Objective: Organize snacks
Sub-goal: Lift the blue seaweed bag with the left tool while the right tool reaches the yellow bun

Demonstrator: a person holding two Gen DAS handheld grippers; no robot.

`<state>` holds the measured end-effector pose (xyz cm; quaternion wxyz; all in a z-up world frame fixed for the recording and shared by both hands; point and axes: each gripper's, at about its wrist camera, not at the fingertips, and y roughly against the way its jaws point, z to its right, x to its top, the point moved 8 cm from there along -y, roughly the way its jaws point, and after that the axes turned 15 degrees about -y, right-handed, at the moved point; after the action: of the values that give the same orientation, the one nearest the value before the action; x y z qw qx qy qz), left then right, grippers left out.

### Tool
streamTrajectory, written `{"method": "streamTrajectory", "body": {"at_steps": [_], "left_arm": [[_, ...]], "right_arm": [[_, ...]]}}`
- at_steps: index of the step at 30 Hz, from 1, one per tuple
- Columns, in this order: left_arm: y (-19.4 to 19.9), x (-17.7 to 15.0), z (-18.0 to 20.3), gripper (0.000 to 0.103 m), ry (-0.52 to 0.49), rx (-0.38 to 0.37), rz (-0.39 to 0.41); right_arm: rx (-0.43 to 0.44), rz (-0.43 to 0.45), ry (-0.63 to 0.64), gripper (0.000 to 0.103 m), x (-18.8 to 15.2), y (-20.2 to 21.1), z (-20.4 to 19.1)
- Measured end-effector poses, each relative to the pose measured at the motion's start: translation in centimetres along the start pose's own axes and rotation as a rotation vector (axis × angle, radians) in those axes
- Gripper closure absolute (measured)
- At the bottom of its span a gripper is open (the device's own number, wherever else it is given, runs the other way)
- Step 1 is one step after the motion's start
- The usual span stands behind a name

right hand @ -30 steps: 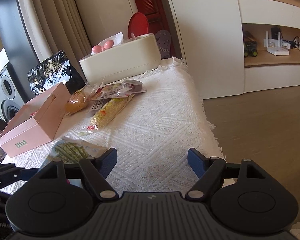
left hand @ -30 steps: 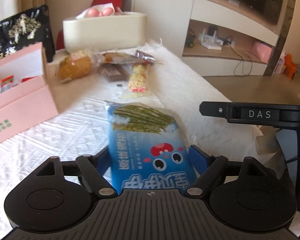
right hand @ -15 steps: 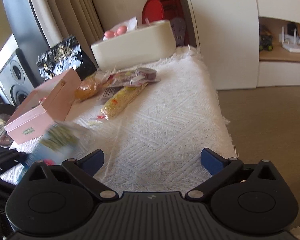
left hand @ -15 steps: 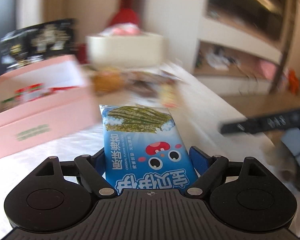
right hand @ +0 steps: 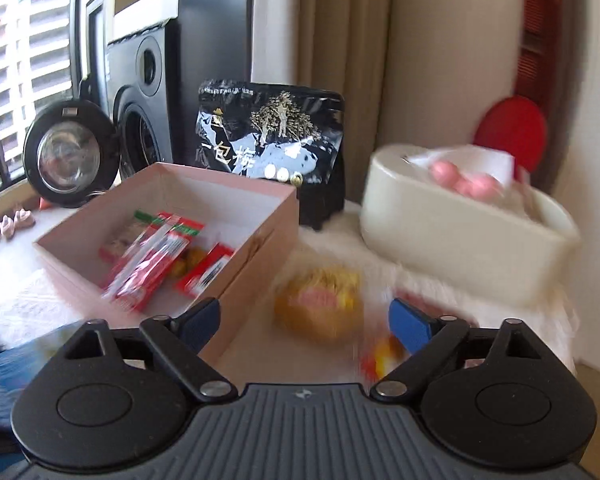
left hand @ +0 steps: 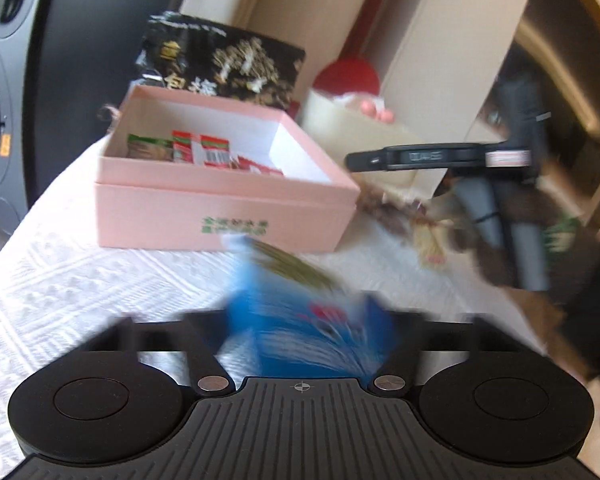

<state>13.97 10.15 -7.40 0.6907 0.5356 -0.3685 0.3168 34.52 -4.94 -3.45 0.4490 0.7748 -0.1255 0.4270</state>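
Between the closing jaws of the left gripper (left hand: 300,320) sits the blue snack packet (left hand: 300,320), blurred. Ahead stands the pink box (left hand: 224,216). Right gripper (right hand: 304,322): jaws apart, closing, empty; yellow snack (right hand: 320,306) just ahead.

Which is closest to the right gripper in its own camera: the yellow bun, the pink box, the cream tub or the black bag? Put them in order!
From the right gripper:
1. Yellow bun, just ahead between the open fingers.
2. Pink box, ahead on the left; its near corner is about as close as the bun, so too close to call.
3. Cream tub, farther back on the right.
4. Black bag, farthest, standing behind the box.
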Motion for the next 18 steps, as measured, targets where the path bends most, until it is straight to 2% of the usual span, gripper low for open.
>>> {"method": "streamTrajectory", "body": {"at_steps": [2,4,5,6,7,8,9,11,14,18], "left_arm": [[0.6,0.2,-0.7,0.074,0.01,-0.012,0.017],[0.5,0.2,-1.4,0.074,0.032,-0.015,0.022],[0.2,0.0,-1.5,0.074,0.043,-0.018,0.009],[-0.1,-0.2,-1.5,0.074,0.046,-0.014,-0.005],[-0.5,-0.3,-1.4,0.074,0.04,-0.011,-0.016],[-0.5,-0.3,-1.2,0.074,0.03,-0.009,-0.016],[-0.6,-0.2,-1.1,0.074,0.019,-0.009,-0.012],[-0.6,0.0,-1.1,0.074,0.007,-0.018,-0.011],[-1.1,-0.2,-1.4,0.073,0.003,-0.036,-0.03],[-2.2,-0.7,-2.0,0.063,0.026,-0.044,-0.062]], "right_arm": [[0.018,-0.012,-0.129,0.016,1.4,-1.8,1.9],[-0.008,-0.011,-0.25,0.02,2.8,-3.5,3.8],[-0.027,-0.014,-0.3,0.026,3.3,-4.5,4.8],[-0.044,-0.022,-0.337,0.039,3.8,-5.4,5.5],[-0.066,-0.044,-0.356,0.048,4.1,-6.3,6.2],[-0.094,-0.078,-0.364,0.062,4.0,-7.1,6.8],[-0.116,-0.106,-0.365,0.069,3.9,-7.6,7.2],[-0.126,-0.143,-0.347,0.07,3.1,-7.3,7.5],[-0.084,-0.187,-0.321,0.07,0.8,-4.4,6.7],[0.037,-0.253,-0.207,0.069,-1.9,0.8,4.4]]}}
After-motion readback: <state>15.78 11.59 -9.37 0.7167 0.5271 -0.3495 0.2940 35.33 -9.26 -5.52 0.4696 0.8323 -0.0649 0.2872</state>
